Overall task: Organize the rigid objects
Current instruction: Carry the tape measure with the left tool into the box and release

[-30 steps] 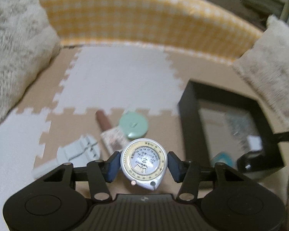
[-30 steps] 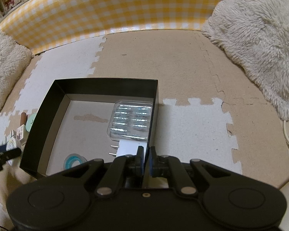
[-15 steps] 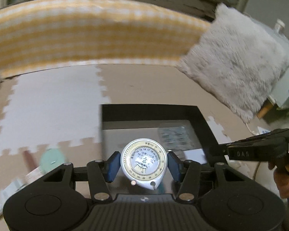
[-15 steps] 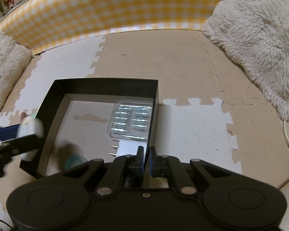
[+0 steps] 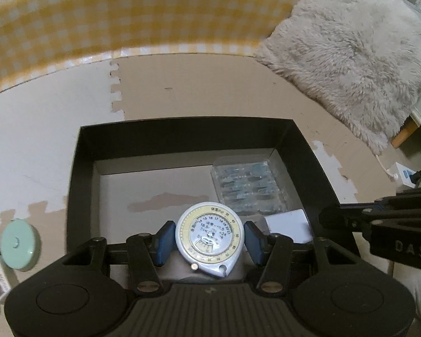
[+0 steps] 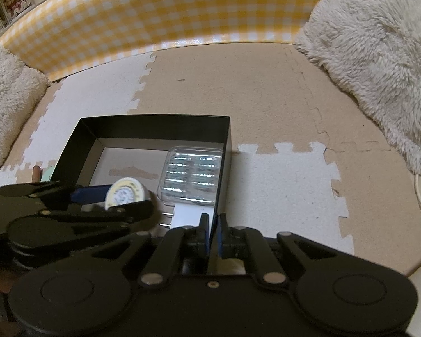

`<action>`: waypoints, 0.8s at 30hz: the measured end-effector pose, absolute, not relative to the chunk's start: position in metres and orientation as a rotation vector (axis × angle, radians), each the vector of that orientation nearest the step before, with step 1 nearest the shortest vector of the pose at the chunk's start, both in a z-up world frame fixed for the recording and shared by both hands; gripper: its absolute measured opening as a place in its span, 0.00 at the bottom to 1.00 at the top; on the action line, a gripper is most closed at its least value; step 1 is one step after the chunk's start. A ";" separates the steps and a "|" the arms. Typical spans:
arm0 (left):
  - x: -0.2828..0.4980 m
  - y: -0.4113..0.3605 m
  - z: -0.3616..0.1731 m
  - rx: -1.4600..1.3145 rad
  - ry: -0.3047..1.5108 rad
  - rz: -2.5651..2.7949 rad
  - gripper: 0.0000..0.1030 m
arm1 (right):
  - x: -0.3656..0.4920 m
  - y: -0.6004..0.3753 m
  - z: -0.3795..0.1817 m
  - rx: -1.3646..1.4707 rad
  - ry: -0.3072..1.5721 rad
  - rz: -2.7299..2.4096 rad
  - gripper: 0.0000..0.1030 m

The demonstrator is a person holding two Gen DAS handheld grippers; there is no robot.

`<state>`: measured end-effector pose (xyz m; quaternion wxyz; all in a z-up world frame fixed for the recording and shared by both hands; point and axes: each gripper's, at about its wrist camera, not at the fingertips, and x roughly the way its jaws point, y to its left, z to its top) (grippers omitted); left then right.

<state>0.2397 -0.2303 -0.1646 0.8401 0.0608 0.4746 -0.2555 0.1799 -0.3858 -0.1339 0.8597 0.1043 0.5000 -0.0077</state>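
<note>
Left wrist: left gripper (image 5: pixel 209 241) holds dial (image 5: pixel 208 241) inside box (image 5: pixel 308 151) walls.

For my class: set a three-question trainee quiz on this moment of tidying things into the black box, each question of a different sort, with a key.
1. True or false: the left gripper holds the round dial tape measure above the inside of the black box.
2. Multiple choice: the right gripper is clamped on
A. the clear blister pack
B. the box's right wall
C. the mint green disc
3. Fill in: the mint green disc lies ____ the box, on the foam mat.

Key: 1 true; 2 B; 3 outside.
</note>
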 end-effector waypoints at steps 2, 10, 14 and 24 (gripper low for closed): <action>0.240 -0.232 -0.167 0.129 1.000 -0.533 0.52 | 0.180 -0.386 -0.134 0.219 1.049 -0.015 0.06; 0.237 -0.232 -0.163 0.150 1.008 -0.534 0.67 | 0.180 -0.386 -0.134 0.215 1.050 -0.016 0.06; 0.231 -0.231 -0.156 0.156 1.002 -0.557 0.74 | 0.179 -0.386 -0.135 0.216 1.050 -0.016 0.06; 0.207 -0.233 -0.132 0.233 0.948 -0.625 0.87 | 0.180 -0.386 -0.134 0.218 1.051 -0.016 0.06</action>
